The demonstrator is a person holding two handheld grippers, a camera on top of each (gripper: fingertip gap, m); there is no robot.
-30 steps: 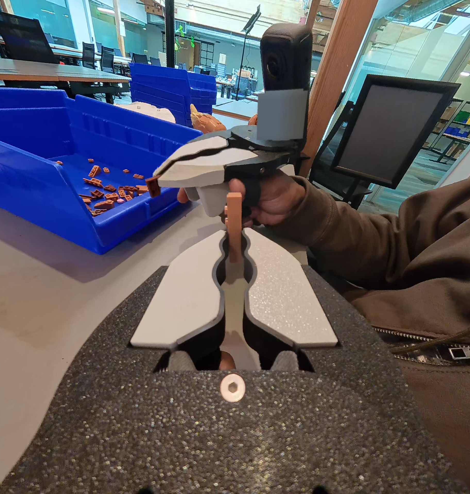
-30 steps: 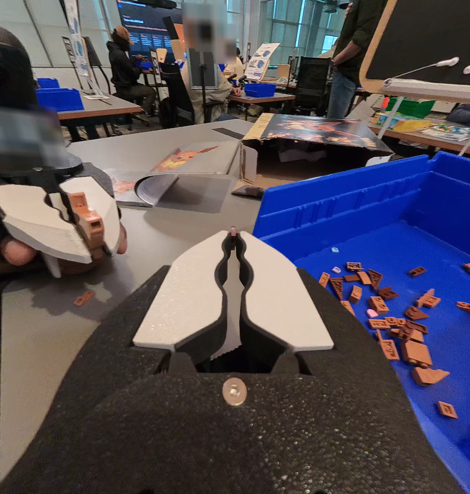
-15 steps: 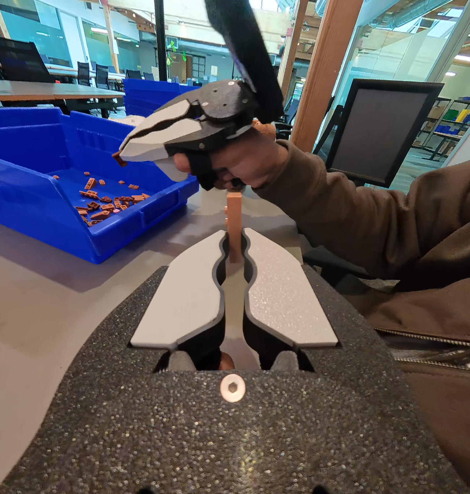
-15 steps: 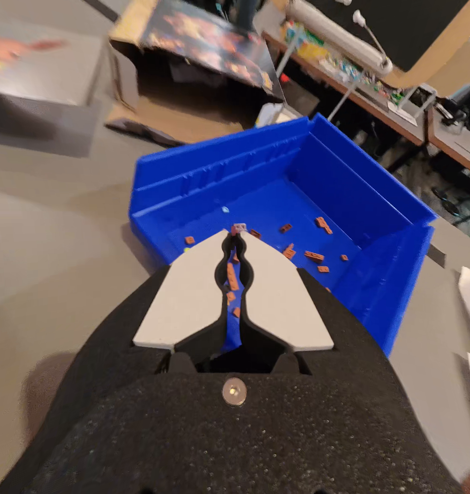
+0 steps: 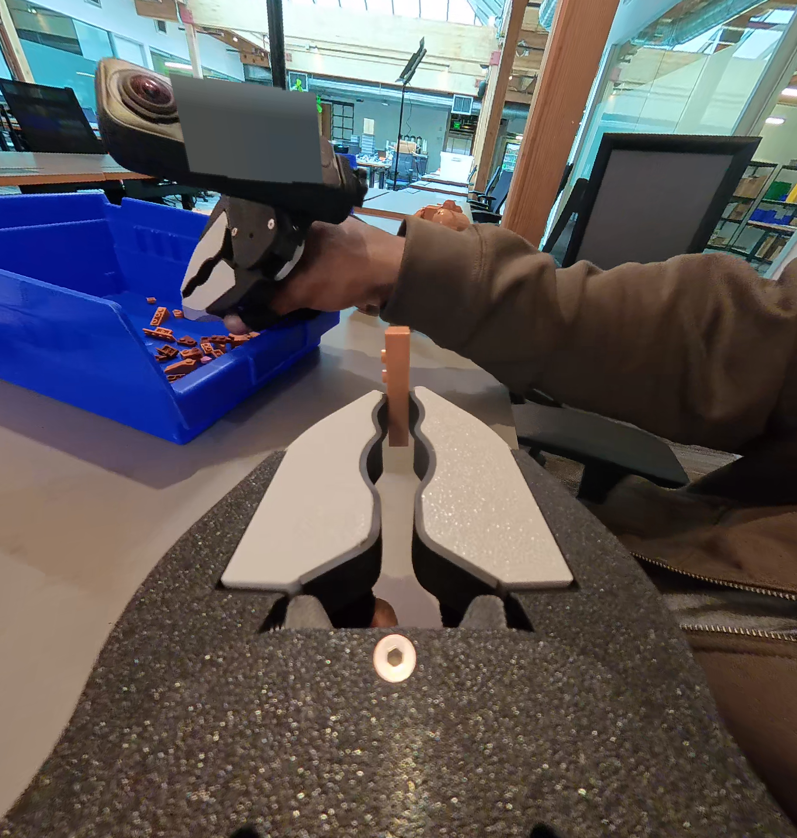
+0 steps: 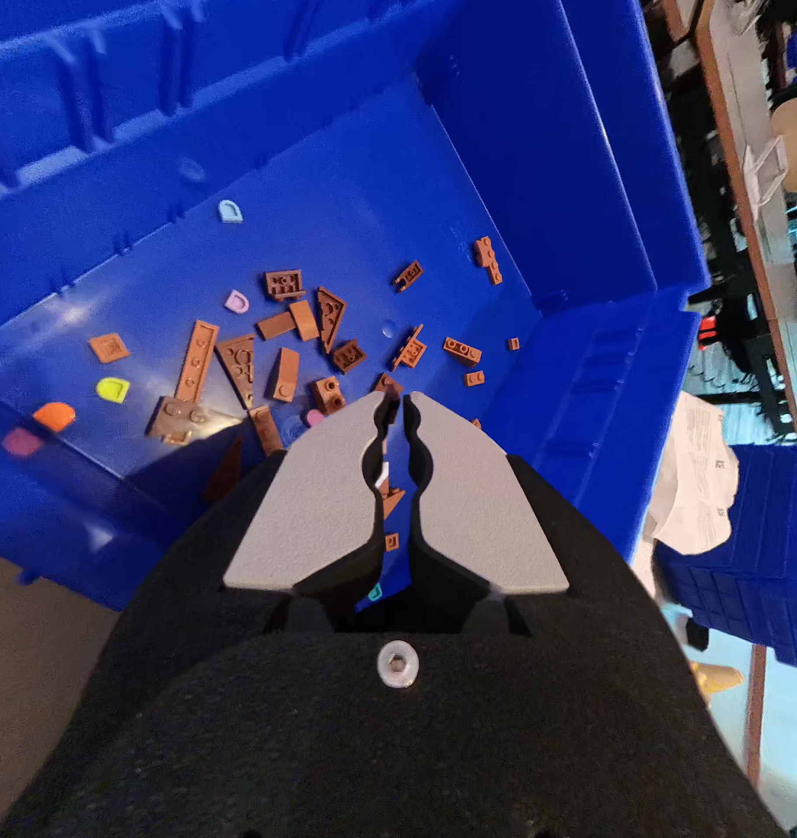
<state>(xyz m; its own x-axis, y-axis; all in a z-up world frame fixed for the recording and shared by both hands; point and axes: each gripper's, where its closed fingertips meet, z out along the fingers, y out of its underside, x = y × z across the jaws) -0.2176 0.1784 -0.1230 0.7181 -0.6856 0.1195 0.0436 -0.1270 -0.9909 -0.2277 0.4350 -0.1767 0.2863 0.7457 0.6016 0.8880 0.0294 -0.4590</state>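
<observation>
Left wrist view: left gripper (image 5: 397,408) clamps an upright tan brick plate (image 5: 396,385) above the grey table (image 5: 70,499); blue bin (image 5: 93,362) beside.

Right wrist view: right gripper (image 6: 394,401) hangs over bin (image 6: 546,158), jaws slightly parted; a small dark brown piece (image 6: 391,410) sits against the left fingertip, grip unclear; brown pieces (image 6: 297,344) below.

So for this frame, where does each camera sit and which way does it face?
Left wrist view: on the left gripper, facing level across the table; shows its fingers, gripped brick, the person's sleeve.
Right wrist view: on the right gripper, tilted down into the bin; shows only its fingers.
Shared: bin, loose bricks.
</observation>
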